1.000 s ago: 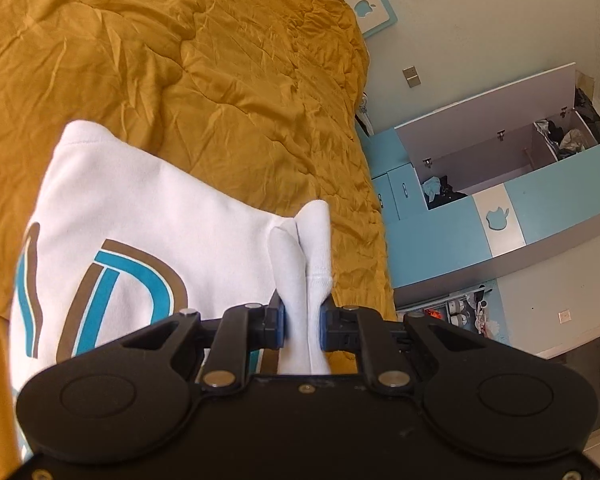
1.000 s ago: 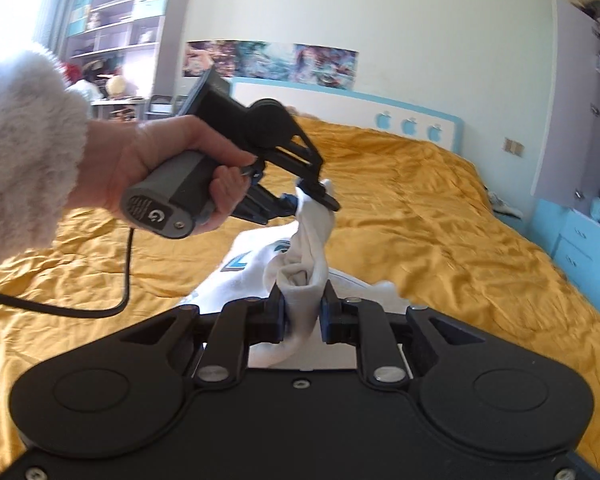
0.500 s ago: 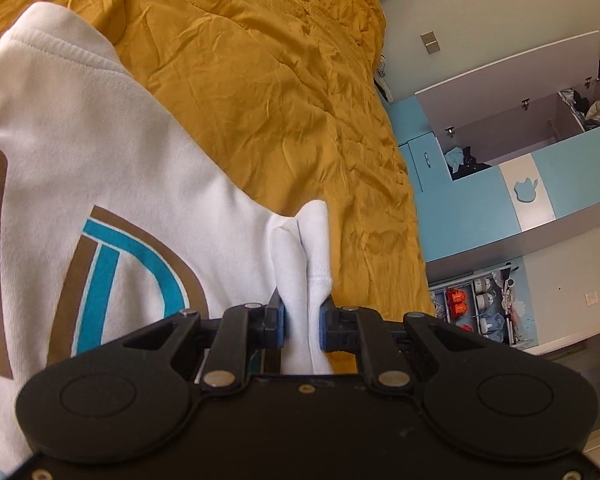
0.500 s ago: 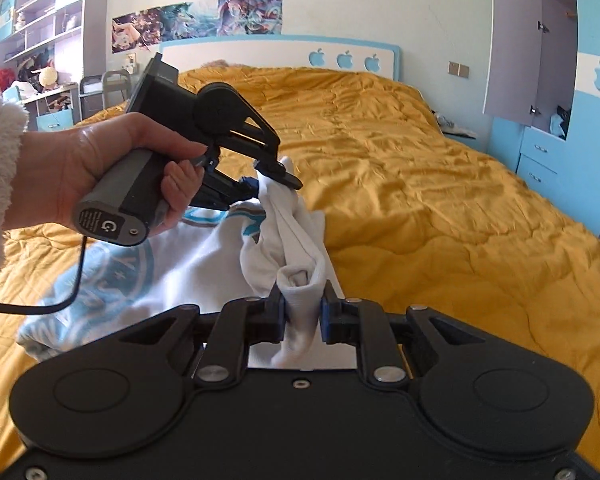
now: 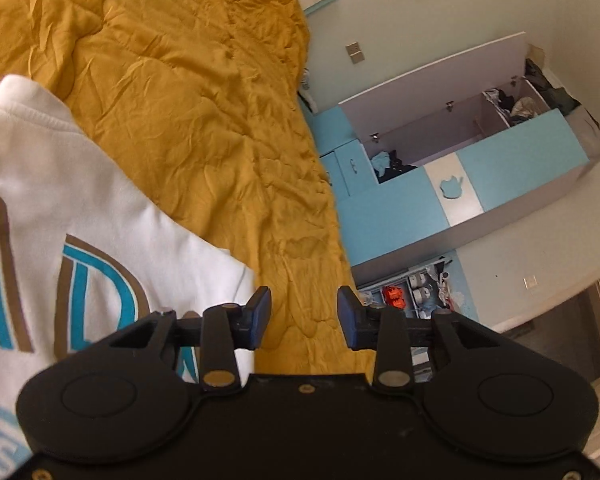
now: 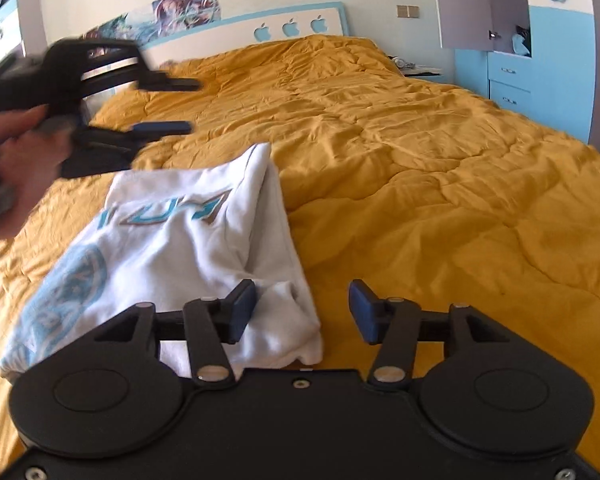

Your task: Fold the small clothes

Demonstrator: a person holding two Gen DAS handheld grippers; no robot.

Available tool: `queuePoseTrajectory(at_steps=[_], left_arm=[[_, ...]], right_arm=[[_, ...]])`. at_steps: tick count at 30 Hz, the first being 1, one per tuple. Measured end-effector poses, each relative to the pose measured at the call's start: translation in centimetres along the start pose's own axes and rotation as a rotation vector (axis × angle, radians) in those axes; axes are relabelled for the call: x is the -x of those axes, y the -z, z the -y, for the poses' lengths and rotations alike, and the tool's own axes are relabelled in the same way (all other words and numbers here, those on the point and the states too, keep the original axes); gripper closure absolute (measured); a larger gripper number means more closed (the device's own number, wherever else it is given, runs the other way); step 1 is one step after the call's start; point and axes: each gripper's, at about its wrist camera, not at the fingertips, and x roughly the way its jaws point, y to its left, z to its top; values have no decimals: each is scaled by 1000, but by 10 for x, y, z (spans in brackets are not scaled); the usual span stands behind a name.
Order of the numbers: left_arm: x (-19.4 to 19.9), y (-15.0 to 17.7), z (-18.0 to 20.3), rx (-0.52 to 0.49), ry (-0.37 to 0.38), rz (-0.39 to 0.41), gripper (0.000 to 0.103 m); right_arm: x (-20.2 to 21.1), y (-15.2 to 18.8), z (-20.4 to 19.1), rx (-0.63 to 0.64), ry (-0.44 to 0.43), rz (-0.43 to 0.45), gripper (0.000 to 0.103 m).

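White shirt (image 6: 172, 248) with blue lettering lies folded on the mustard bedspread (image 6: 420, 184), near the bed's left side. My left gripper (image 5: 303, 318) and right gripper (image 6: 302, 310) have both just opened their jaws; nothing sits between either pair now.

The shirt (image 6: 172, 240) lies on the bed (image 6: 420, 168), at nine o'clock from the bed's middle in the right wrist view. The right tongs (image 6: 302, 312) hang over the shirt's near corner at six o'clock. The left tongs (image 6: 168, 106) hover beyond the shirt at ten o'clock. The headboard (image 6: 292, 26) stands behind at twelve, the wardrobe (image 6: 540, 40) at two.
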Motion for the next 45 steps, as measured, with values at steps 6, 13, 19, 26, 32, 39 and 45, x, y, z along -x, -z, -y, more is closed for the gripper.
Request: queuePoseTrajectory(at_steps=[6,13,19,26,32,39,45], left_arm=[[108,64,25,-236,-114,46,60],[175,148,5,-310,-286,43,60],[177,174,-29,-200,-292,56,60],[169,176,-41,-168,-283,87,59],[165,175,-49,-177,-272,65,59],[162,174,-68,-74,-220,73,60],[160,178,-69,-66,-219,89,60]], right_arm=[[17,-20,14,-124,17,-74,10],[18,-55,3,-10,-80,-113,9],[-18,-100,-21,149,-100,22,9],[-120,-142,-16,74,-159,-43,22],[-174,-134,-19,46,-166,-178,58],[-181,-134,-29,75,-190,-174,90],[-199,-143,-29,65,-180,-172,95]])
